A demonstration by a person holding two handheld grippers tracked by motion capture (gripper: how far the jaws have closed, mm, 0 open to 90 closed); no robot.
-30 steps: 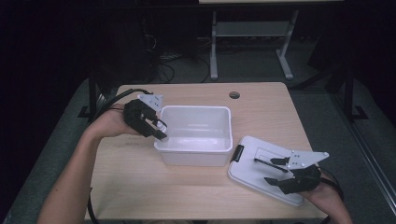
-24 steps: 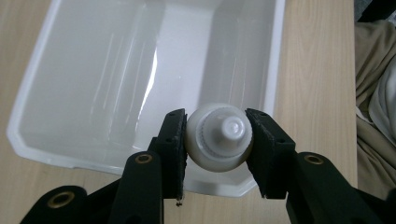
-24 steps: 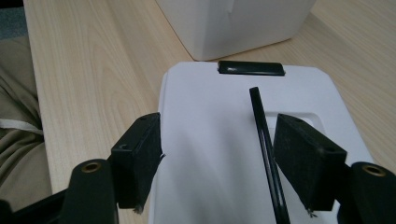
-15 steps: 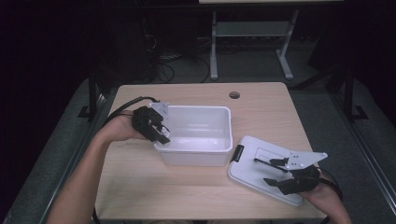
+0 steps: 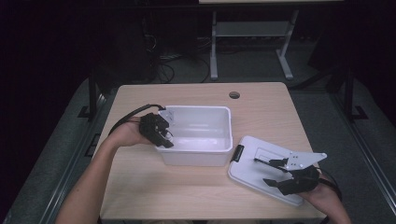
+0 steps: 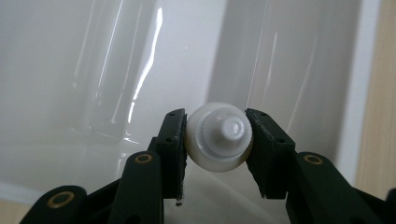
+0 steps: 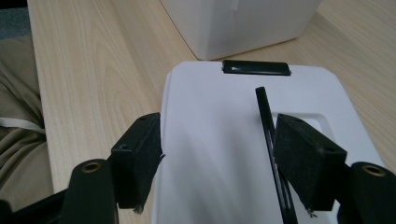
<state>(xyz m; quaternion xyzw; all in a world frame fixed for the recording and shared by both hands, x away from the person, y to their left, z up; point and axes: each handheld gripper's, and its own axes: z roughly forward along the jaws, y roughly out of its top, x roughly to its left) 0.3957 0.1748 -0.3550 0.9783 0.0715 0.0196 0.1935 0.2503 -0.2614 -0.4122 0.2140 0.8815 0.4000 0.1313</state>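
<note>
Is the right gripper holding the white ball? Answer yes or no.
No: the left gripper clamps the white ball; the right gripper is open above the lid.

The high view looks forward and down on the whole worktop (image 5: 196, 196) from afar. The left gripper view peers close along the left tongs (image 6: 218, 140) into the white bin (image 6: 93, 70). The right gripper view looks low past the right tongs (image 7: 217, 158) over the lid (image 7: 219, 140) toward that bin's outer wall, shared with the high view.

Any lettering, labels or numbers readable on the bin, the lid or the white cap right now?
None: no text shows on the bin, the lid or the cap held by the left tongs.
</note>
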